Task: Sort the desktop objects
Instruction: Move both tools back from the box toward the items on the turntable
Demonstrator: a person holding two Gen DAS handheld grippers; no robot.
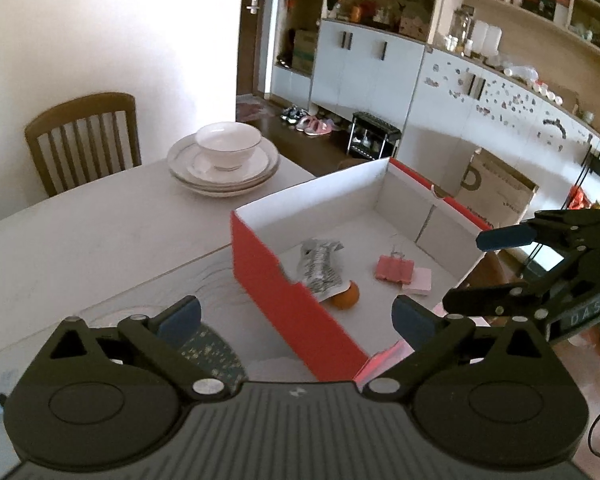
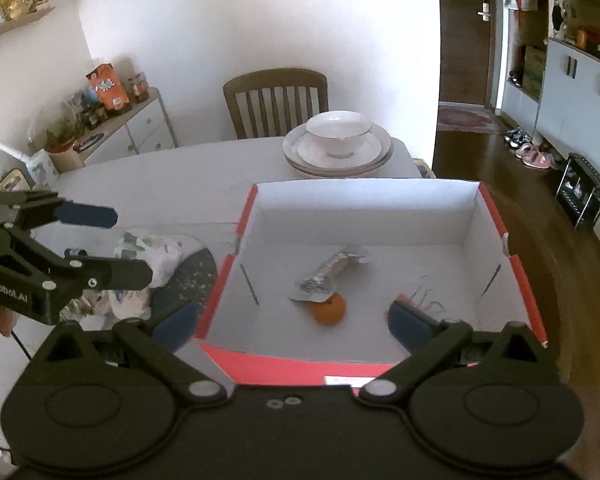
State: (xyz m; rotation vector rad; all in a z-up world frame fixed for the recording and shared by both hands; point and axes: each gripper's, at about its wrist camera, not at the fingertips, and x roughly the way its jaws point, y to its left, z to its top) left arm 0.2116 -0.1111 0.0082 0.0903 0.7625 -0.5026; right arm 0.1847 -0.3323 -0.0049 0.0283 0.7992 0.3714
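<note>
Orange [image 2: 329, 309] in red box [image 2: 516, 264], both hand-held grippers spread, empty

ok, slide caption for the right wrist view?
Open right gripper over red cardboard box holding an orange fruit and crumpled silver wrapper.

Red box [image 2: 516, 268], white inside; orange fruit [image 2: 330, 309]; pink clips [image 1: 394, 269].
</note>
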